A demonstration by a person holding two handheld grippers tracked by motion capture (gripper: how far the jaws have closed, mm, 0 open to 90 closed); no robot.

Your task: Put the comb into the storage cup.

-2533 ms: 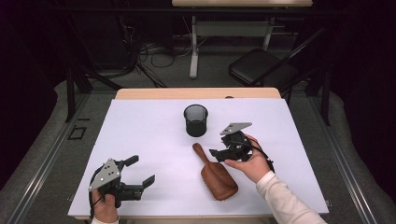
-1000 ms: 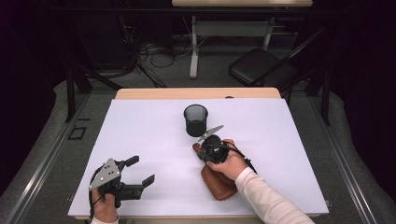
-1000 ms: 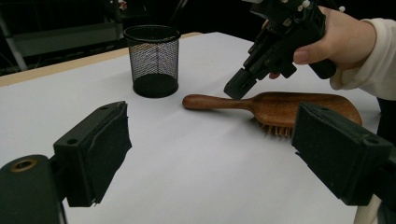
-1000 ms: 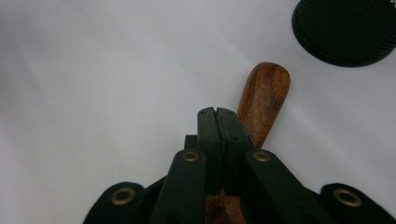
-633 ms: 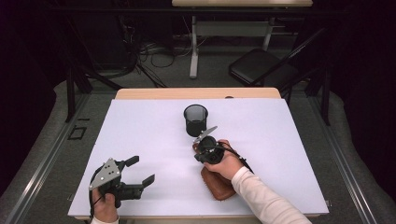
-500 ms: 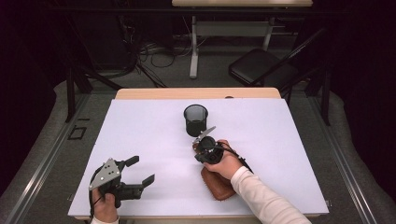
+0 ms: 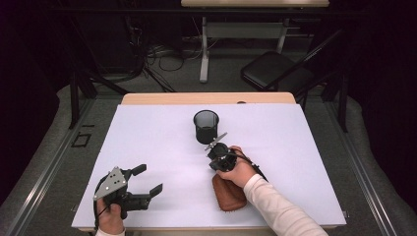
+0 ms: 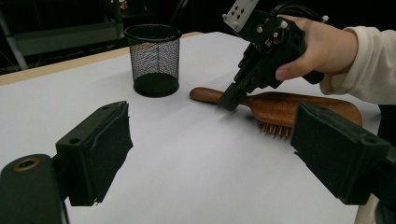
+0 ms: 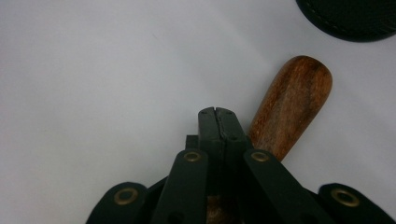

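A wooden hairbrush [image 7: 231, 194] lies on the white table cover, bristles down, its handle [image 9: 294, 98] pointing toward a black mesh cup [image 7: 205, 125]. My right gripper [image 7: 215, 156] is tipped down over the handle. In the right gripper view its jaws [image 9: 217, 116] are pressed together with nothing between them, the tip just left of the handle. The left gripper view shows that tip [image 8: 229, 100] touching the brush [image 8: 289, 105] at the handle. My left gripper [image 7: 148, 179] stands open near the table's front left, holding nothing.
The mesh cup [image 8: 154, 58] stands upright just beyond the handle's end, its base [image 9: 350, 18] close to the right gripper. White cover [image 7: 147, 132] spreads wide to the left and right. A folding chair [image 7: 275, 73] and desk legs stand behind the table.
My right gripper moved left from beside the brush to over its handle, tipped downward, and its jaws have come together. The left gripper, the brush and the cup have stayed put.
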